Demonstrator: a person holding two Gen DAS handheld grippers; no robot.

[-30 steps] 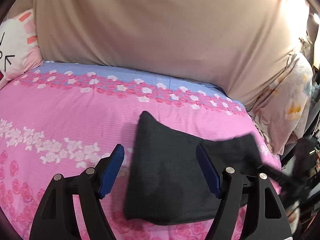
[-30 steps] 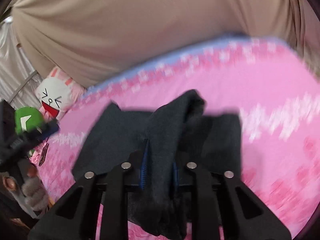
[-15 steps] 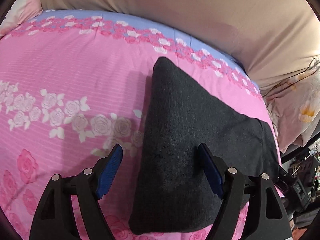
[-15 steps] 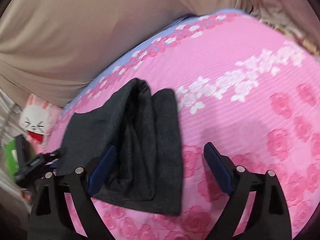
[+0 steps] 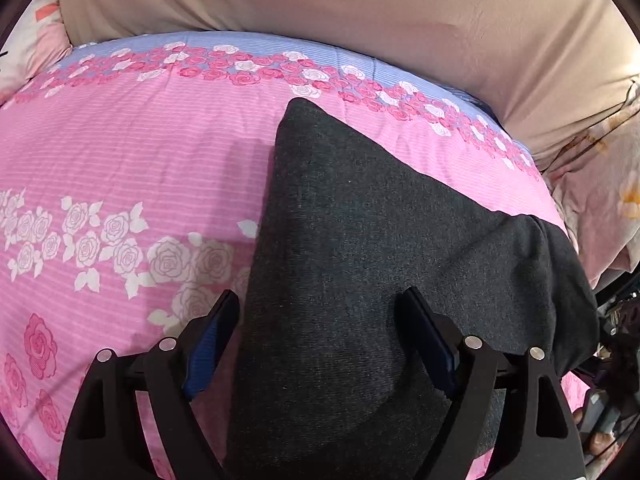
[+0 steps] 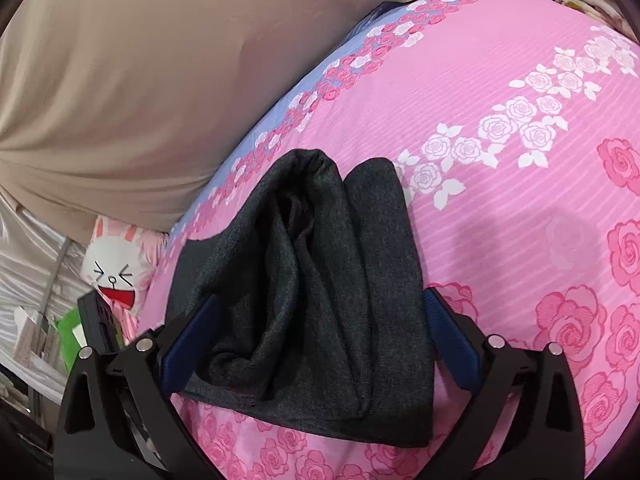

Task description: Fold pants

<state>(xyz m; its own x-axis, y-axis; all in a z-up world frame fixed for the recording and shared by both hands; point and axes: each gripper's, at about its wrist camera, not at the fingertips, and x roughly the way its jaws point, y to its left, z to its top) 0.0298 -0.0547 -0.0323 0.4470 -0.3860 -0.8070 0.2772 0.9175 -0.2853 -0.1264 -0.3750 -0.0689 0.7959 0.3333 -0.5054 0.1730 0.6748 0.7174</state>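
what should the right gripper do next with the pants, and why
Probably close the right gripper on the bunched end of the dark pants and tug it flat. Its jaws have just been opening and now stand wide, pads off the cloth, which lies rumpled in ridges on the pink bedspread.

A bed fills both views, spread with a pink bedsheet (image 5: 132, 152) printed with white and deep-pink roses and edged by a blue striped band (image 5: 256, 42) along its far side. Behind it a large tan cushion (image 5: 360, 8) rises like a headboard, with a pale floral pillow (image 5: 600, 184) at one end. At the other end a white bunny plush pillow (image 6: 114, 272) sits beside silvery pleated fabric (image 6: 28, 256) and some green clutter.
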